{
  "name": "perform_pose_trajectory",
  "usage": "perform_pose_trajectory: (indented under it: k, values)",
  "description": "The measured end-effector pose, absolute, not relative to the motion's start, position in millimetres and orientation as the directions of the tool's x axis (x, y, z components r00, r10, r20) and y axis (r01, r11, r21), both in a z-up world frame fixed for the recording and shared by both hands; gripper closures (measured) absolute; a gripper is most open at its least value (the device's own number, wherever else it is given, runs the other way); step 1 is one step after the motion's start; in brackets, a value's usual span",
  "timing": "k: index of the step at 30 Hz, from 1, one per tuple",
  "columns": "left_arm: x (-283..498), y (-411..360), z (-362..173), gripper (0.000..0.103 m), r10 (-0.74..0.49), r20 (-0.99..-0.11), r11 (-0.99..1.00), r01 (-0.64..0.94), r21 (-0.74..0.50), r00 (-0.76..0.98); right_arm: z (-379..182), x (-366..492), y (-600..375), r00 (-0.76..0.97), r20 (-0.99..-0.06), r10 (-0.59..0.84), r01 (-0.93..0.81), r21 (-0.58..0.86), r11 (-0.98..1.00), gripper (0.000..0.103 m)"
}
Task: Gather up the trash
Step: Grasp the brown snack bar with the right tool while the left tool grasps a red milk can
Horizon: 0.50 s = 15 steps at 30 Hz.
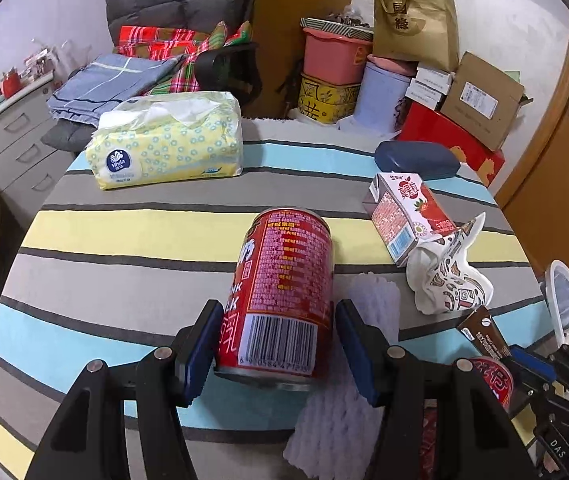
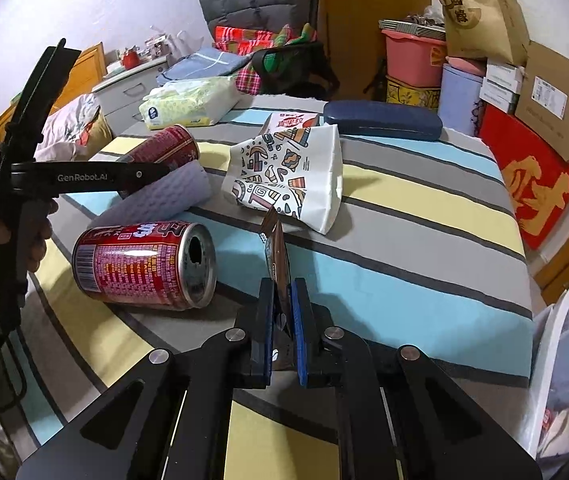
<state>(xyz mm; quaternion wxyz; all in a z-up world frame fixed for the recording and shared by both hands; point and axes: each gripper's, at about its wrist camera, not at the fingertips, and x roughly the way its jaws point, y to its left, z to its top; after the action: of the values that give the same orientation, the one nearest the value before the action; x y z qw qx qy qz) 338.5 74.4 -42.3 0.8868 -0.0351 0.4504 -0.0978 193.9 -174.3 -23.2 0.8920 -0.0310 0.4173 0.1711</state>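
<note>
Striped bedcover (image 1: 124, 248): right gripper (image 2: 282, 312) pinches brown wrapper (image 2: 276, 252); left gripper (image 1: 278, 340), half-open, straddles red can (image 1: 284, 280) ungripped; carry wrapper to bin (image 2: 556, 360) at 3 o'clock before releasing.

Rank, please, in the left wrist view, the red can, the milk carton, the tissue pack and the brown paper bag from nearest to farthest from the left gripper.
1. Red can: between the left gripper's open jaws.
2. Milk carton: right, mid-table.
3. Tissue pack: left, at the table's far edge.
4. Brown paper bag: beyond the table, on the stacked boxes.
</note>
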Motion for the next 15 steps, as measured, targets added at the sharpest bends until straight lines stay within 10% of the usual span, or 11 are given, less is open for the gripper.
perform_pose_trajectory:
  k: [15]
  values:
    - [314,80,-28,0.049,-0.192,-0.762,0.981,0.101,-0.166,0.619,-18,189,-185,0.627,-0.726,0.283,-0.301,0.109,0.947,0.094]
